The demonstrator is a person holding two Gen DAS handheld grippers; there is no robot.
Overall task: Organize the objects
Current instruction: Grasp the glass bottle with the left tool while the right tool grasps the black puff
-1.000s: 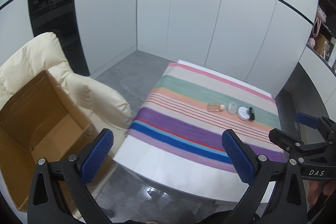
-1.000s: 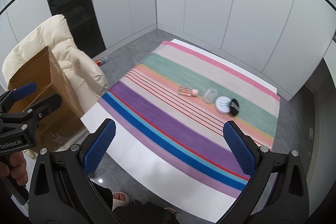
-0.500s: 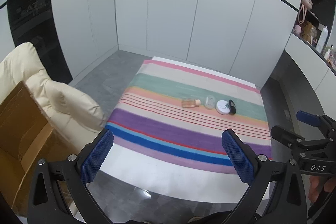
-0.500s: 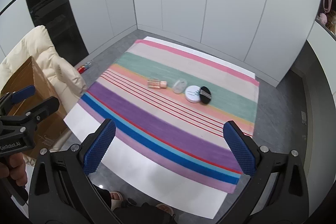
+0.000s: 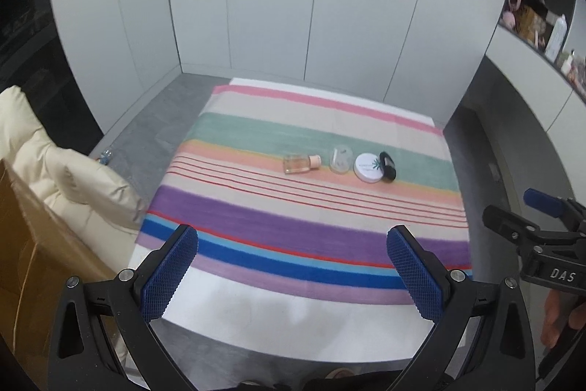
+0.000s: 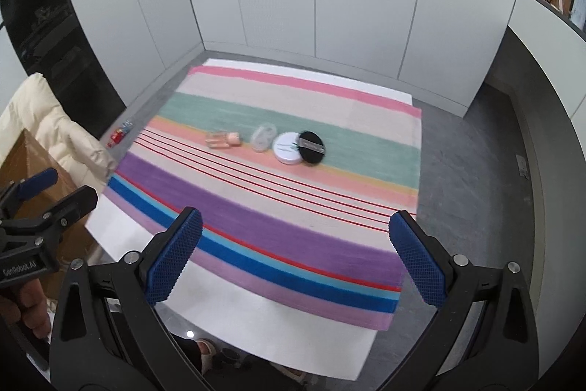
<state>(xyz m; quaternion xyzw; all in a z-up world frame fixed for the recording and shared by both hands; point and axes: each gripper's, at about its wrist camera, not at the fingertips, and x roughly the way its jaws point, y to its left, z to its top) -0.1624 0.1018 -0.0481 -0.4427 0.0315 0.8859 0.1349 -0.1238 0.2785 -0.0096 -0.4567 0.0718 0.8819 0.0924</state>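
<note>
Glass and plastic in a neat row: the small bottle (image 5: 302,163) with its peach cap lies on its side at the left, a clear lid (image 5: 340,160) just beside it, then the white compact (image 5: 368,167) with the black puff (image 5: 388,166) leaning on its right edge. All four sit mid-way across the striped cloth (image 5: 293,226), on the peach band near the green one, well apart from both your tools. Your left gripper (image 5: 293,275) hangs over the near edge of the surface (image 5: 256,321), jaws spread wide, nothing in them. Your right gripper (image 6: 298,255) matches it, jaws fully apart and empty, also short of the row. You're on the approach, so pick one target now; the bottle looks the easiest, I'd say. Come in low and square, jaws straddling its short width, not its length, since a round-ish body may roll. Leave the puff and compact until they're separated. That cardboard box (image 5: 25,244) on the cream chair (image 5: 62,178) to your left is probably the destination.
</note>
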